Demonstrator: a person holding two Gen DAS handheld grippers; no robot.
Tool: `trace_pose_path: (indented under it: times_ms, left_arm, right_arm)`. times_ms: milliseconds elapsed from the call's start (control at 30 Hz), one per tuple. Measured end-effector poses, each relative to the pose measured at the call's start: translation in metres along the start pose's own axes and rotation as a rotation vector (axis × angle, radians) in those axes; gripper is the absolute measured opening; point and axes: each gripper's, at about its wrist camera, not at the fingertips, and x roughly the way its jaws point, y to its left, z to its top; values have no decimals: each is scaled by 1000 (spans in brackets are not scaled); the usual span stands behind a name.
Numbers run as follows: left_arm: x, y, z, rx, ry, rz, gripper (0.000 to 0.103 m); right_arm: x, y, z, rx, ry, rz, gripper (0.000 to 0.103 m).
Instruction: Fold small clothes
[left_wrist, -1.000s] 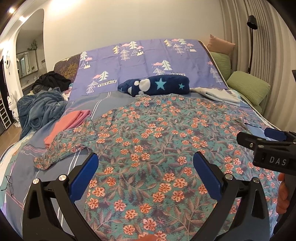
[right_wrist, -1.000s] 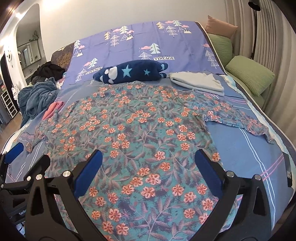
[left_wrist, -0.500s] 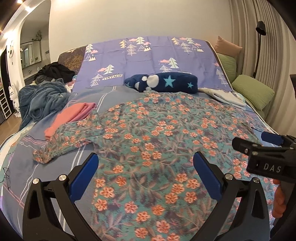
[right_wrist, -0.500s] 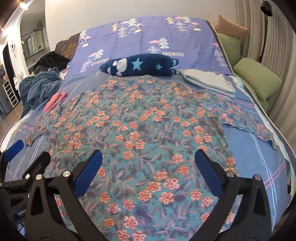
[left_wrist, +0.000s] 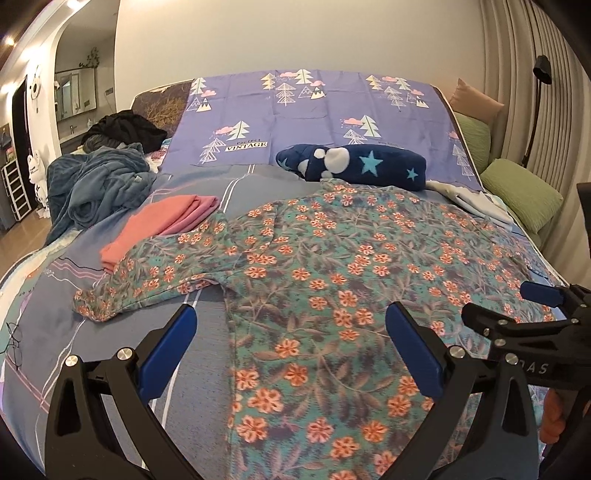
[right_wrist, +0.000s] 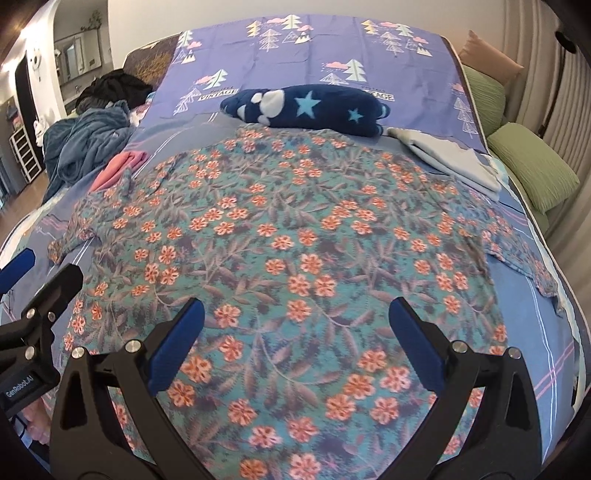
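A teal floral shirt (left_wrist: 332, 266) (right_wrist: 295, 236) lies spread flat on the bed, sleeves out to both sides. My left gripper (left_wrist: 288, 336) hovers open over its near left edge, close to the left sleeve (left_wrist: 140, 280). Over the shirt's near hem, further right, my right gripper (right_wrist: 295, 332) is open too, with nothing between its blue pads. Each gripper shows in the other's view: the right gripper (left_wrist: 517, 314) at the right edge, the left gripper (right_wrist: 33, 280) at the left edge.
A folded pink garment (left_wrist: 162, 221) lies left of the shirt, a folded white one (right_wrist: 450, 158) at the right. A navy star-patterned plush roll (left_wrist: 354, 166) sits behind the collar. A blue blanket heap (left_wrist: 92, 184) and green pillows (left_wrist: 521, 195) flank the bed.
Both grippers have dropped lower and nearer the shirt's hem; the left one has shifted left toward the left sleeve. Both stay open, and the shirt has not moved.
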Motion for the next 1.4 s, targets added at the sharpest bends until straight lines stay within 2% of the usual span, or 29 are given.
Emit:
trace_pose_path:
  times_ms: [300,467,567,700,767,933,1000,1100,1200,1233,1300,1367,1400]
  left_arm:
    - [14,25,-1,-37,16,13,102]
    - [23,61,-3,-110,43,39,102]
    - [26,97,-6,-190,58,95,98]
    - [29,162,-19,-354,73,167,83]
    - [32,200,-29,-453,92,212,80]
    - [50,279,-53,-713,142,203,71]
    - [64,308,-55,-780,160,234,71]
    - [84,331,-54,-810,193,284,67]
    - [115,358,-59,-887,249,255,47]
    - [130,368,-64,-956,275,208,45]
    - [146,378,-71,-1040,297,184,43]
    - [152,382,-69,-1051,294,216,42]
    - [153,383,-67,-1040,296,239,38]
  right_arm:
    - [18,29,9,-68,20,1,101]
    - [27,42,13,-107,33,6,101]
    - [33,44,15,-120,44,6,101]
    - [39,44,18,-123,55,15,101]
    - [41,45,18,-129,54,15,101]
    - [46,44,19,-137,69,11,101]
    - [47,44,19,-140,69,6,101]
    - [45,45,20,-149,59,3,101]
    - [45,43,22,-149,57,-5,101]
    - [46,41,22,-147,58,-7,101]
    - [46,38,23,-143,59,-13,101]
    - [45,36,24,-142,55,-20,101]
    - [44,34,24,-143,52,-23,101]
